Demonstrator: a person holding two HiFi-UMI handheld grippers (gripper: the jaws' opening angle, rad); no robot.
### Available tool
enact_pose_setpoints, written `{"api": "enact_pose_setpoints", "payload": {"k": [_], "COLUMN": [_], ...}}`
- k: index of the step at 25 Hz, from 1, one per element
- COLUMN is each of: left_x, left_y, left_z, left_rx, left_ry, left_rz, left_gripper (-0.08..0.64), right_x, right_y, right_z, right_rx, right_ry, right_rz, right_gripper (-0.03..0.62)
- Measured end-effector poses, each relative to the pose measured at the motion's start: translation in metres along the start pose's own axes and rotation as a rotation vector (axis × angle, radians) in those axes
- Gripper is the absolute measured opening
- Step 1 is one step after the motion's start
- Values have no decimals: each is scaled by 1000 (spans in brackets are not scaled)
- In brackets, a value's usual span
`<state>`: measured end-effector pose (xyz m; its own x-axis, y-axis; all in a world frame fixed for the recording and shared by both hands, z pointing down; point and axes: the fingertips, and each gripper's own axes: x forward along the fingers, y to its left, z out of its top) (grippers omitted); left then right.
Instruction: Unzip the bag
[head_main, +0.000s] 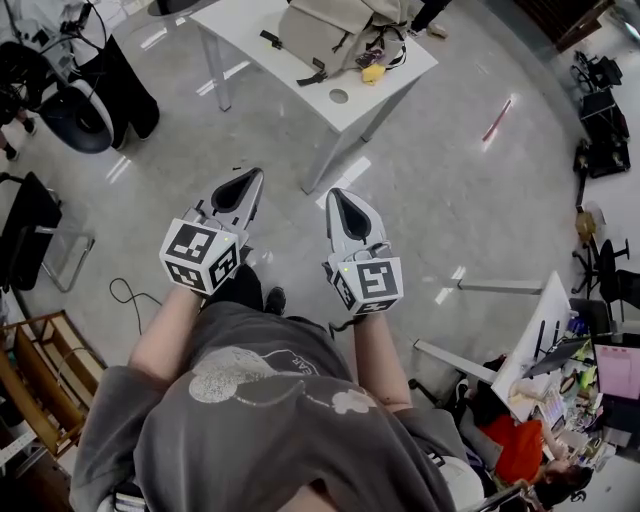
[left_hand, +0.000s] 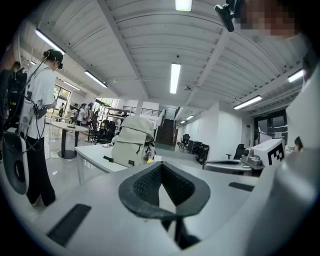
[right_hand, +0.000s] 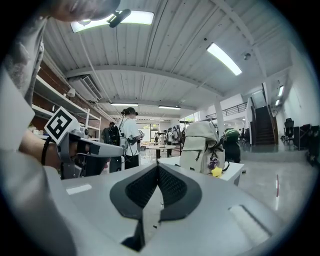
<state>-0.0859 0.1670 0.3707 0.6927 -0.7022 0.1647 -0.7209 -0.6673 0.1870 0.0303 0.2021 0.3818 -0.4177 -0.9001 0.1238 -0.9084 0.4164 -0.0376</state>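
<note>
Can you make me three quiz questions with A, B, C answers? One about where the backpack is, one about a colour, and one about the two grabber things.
1. Where is the backpack?
A on the floor
B on the white table
C on a chair

2. What colour is the charm hanging on it?
A yellow
B red
C green

3. How are the left gripper and the right gripper?
A both shut, empty
B both wide open
C gripping the bag

Answers: 1 B, it stands on the tabletop. 2 A, it shows bright yellow beside the straps. 3 A, each gripper view shows jaws together with nothing between.
</note>
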Motion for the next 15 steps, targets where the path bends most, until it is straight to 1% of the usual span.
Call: {"api": "enact_pose_setpoints", "payload": {"k": [4,9,12,15], "left_x": [20,57,85,117], "left_y": [1,18,32,52], "left_z": [3,-12,-19,-14], "left_rx": [20,-7,-24,-22], "left_ry": [-19,13,35,18], "left_rz": [-23,-61,-84,-107], "left_gripper": [5,6,5,6], "right_x": [14,39,56,79], "right_y": [-17,-42,-67,-98], "right_z": [-7,-20,-25,-22], "right_rx": [34,44,53,67], "right_ry": [3,29,53,42], "right_rz": [-10,-41,-84,-139], "right_gripper": [0,0,0,0]}}
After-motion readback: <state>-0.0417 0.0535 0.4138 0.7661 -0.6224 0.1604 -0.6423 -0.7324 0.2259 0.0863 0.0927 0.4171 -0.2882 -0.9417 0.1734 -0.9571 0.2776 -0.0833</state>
